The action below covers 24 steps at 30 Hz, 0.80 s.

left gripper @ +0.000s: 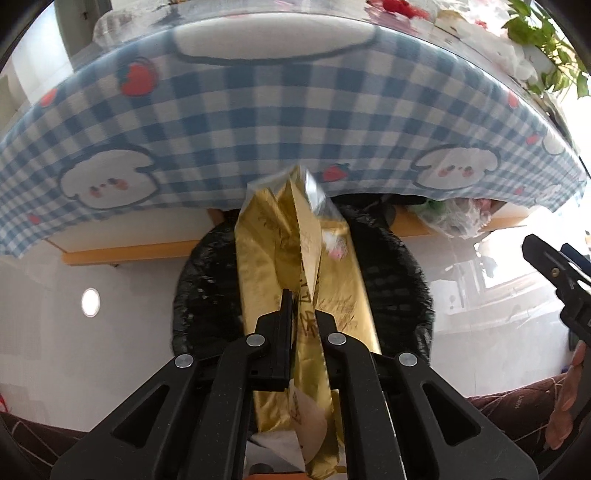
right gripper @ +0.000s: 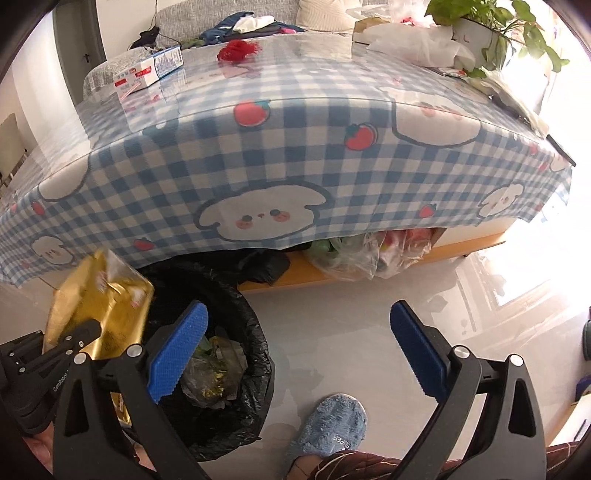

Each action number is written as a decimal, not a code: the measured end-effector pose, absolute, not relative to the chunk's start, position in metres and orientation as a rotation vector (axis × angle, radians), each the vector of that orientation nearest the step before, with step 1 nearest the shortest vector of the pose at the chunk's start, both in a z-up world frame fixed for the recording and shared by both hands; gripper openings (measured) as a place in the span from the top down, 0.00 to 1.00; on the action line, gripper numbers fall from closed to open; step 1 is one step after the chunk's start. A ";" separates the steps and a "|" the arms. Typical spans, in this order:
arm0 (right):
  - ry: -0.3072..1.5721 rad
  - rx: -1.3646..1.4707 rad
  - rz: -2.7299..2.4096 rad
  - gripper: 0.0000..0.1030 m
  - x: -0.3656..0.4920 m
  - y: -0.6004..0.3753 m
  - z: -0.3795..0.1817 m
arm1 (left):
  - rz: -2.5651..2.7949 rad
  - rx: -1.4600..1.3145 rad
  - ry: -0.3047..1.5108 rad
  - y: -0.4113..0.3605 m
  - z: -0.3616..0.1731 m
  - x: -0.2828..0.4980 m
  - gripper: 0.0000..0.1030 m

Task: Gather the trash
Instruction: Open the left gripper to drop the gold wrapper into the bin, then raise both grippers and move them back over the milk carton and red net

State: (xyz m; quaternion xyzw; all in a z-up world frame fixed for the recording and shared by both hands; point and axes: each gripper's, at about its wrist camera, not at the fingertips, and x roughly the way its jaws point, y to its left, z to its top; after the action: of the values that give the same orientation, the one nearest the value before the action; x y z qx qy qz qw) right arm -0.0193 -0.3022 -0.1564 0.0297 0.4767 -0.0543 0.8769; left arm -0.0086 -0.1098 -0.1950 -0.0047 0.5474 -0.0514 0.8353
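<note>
Premises: a home living room. Evidence: cartoon-print gingham tablecloth over the worktop, sofa strewn with clothes, potted plant, slipper on tiled floor.

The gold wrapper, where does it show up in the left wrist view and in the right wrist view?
Left wrist: the gold wrapper fills the centre, clamped in the left gripper, in front of the black bin.
Right wrist: the wrapper is at lower left, held by the left gripper, above the bin's left rim.
Shared landmark: the checked tablecloth hanging behind bin and wrapper.
</note>
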 end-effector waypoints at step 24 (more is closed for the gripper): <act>0.836 0.036 -0.048 0.08 -0.014 -0.291 -0.085 | -0.059 0.005 0.948 -0.095 -0.107 -0.011 0.06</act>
State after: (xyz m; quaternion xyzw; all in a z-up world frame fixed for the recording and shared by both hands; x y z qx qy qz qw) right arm -0.0140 -0.2915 -0.0848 0.0174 0.4058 -0.0232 0.9135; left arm -0.0106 -0.0948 -0.1067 0.0024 0.4563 -0.0285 0.8894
